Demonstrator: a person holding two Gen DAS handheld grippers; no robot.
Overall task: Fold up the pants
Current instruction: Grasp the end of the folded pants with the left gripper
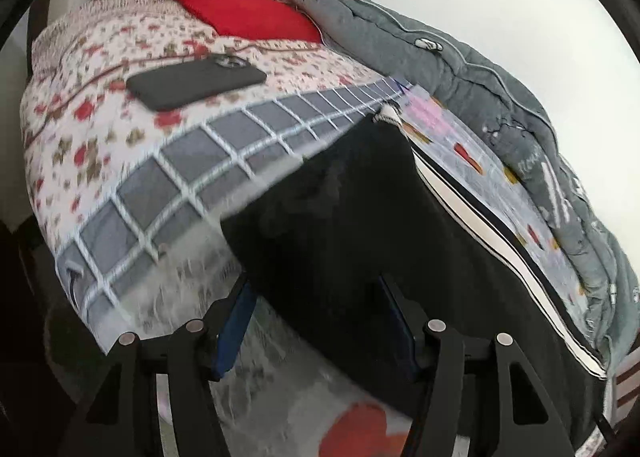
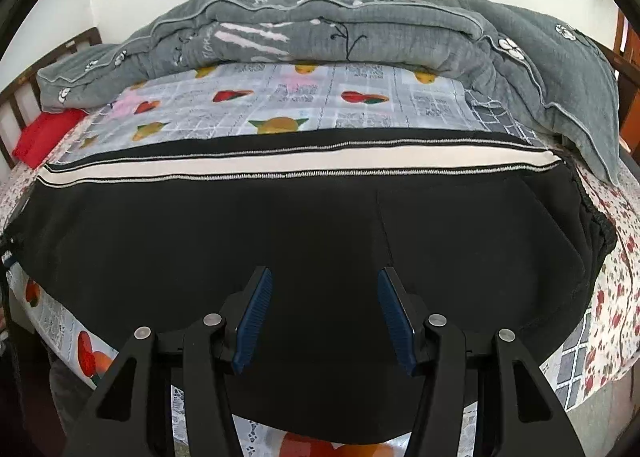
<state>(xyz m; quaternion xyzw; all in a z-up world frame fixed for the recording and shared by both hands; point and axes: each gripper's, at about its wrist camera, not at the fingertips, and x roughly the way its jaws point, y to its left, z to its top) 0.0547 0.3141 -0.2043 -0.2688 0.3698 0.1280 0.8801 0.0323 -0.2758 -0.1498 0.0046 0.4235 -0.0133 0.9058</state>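
Black pants (image 2: 304, 233) lie flat across the bed (image 2: 612, 297), striped side at twelve o'clock. Left tongs (image 1: 316, 321) and right tongs (image 2: 325, 311) hover half-open, seemingly empty; next, pinch the near edge.

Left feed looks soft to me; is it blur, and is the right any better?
Left wrist view: motion-smeared, bedspread pattern streaked, pants a featureless black mass. Right wrist view: sharp, pants stripe stitching crisp; both bend strongly at the edges.
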